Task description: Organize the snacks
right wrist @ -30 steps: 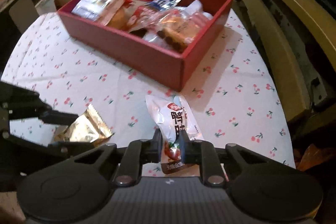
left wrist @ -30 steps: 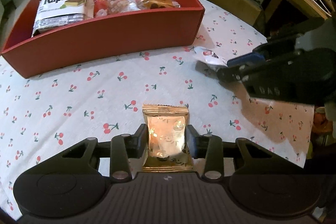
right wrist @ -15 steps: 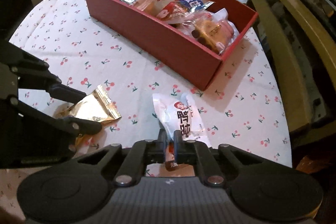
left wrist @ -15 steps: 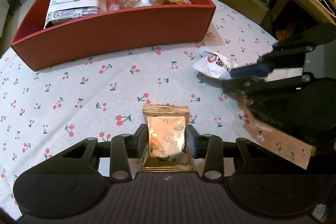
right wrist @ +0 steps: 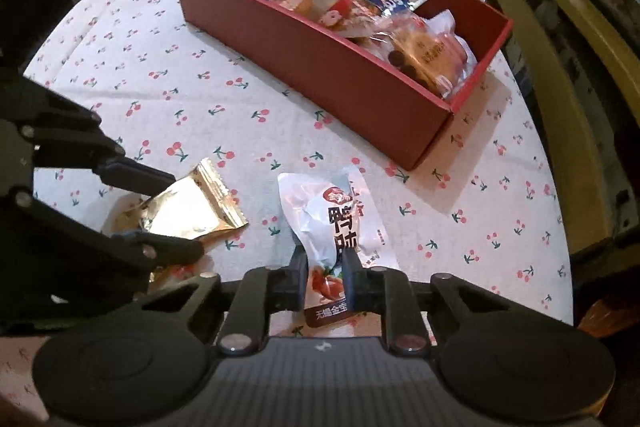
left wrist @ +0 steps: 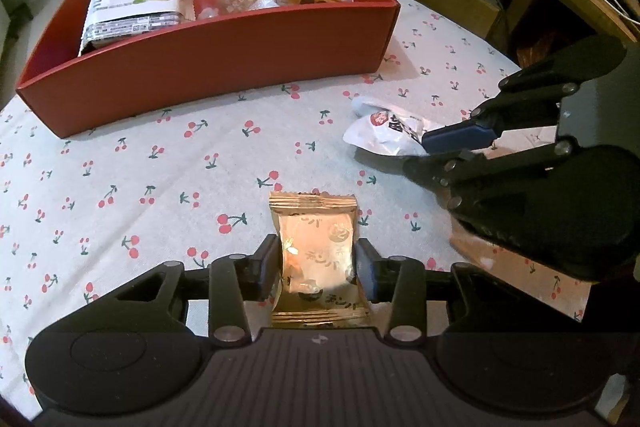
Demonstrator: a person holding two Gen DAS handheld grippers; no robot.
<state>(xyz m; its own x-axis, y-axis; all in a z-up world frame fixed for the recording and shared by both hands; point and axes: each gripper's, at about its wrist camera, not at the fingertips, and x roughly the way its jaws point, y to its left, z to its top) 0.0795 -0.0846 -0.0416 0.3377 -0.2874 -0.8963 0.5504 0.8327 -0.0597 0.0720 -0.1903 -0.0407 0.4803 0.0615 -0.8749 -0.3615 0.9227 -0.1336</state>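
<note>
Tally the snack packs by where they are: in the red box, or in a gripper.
In the red box: 4 (Kaprons pack, blue pack, clear red-print pack, cookie pack)
In a gripper: 2 (gold pack, white pack)
Total: 6

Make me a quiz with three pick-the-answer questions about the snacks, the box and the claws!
1. Where is the Kaprons pack?
A. on the tablecloth
B. inside the red box
C. in a claw

2. What colour is the packet in the left claw?
A. gold
B. blue
C. green

3. What is the right claw doing?
A. hanging open and empty
B. pinching the white packet
C. gripping the box

Answers:
1 B, it lies at one end of the box beside other snacks.
2 A, the gold packet sits clamped between its fingers.
3 B, its fingers squeeze the packet's lower end above the cherry tablecloth.
</note>
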